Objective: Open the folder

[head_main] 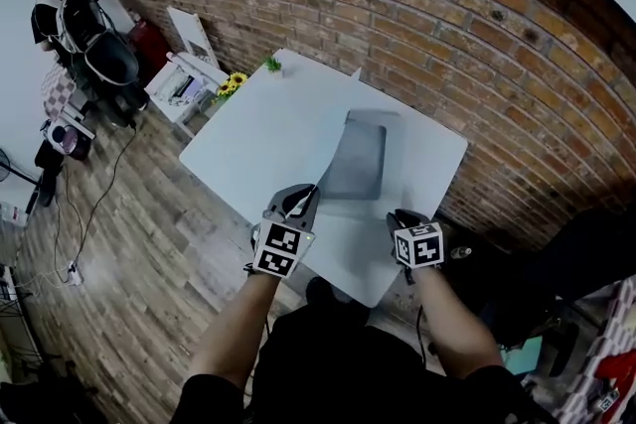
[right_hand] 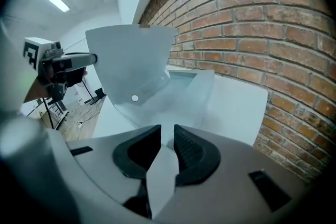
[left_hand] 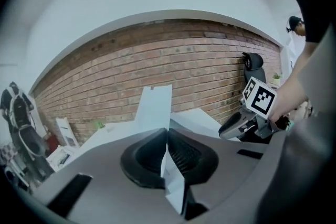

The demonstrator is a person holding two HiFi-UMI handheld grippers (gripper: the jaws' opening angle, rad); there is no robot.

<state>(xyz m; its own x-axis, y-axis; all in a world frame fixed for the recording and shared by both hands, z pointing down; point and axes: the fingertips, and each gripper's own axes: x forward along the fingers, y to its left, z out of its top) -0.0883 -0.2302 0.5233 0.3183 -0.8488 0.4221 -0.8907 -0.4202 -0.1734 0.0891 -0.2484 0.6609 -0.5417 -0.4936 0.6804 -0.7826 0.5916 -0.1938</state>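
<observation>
Your left gripper [left_hand: 168, 136] has its jaws pressed together on a thin pale sheet, the front cover [left_hand: 155, 107] of the folder [head_main: 358, 159], and that cover stands up steeply ahead of the pads. Your right gripper [right_hand: 168, 136] pinches the folder's lower leaf [right_hand: 184, 93] at its near edge, pads close on either side of the sheet. In the right gripper view the raised cover curves up on the left, with a small round stud [right_hand: 135, 98] showing on it. In the head view the two grippers sit at the folder's near end, left at the corner, right just beside it. The folder lies on the white table [head_main: 268, 134], which stands against the brick wall [head_main: 447, 35].
</observation>
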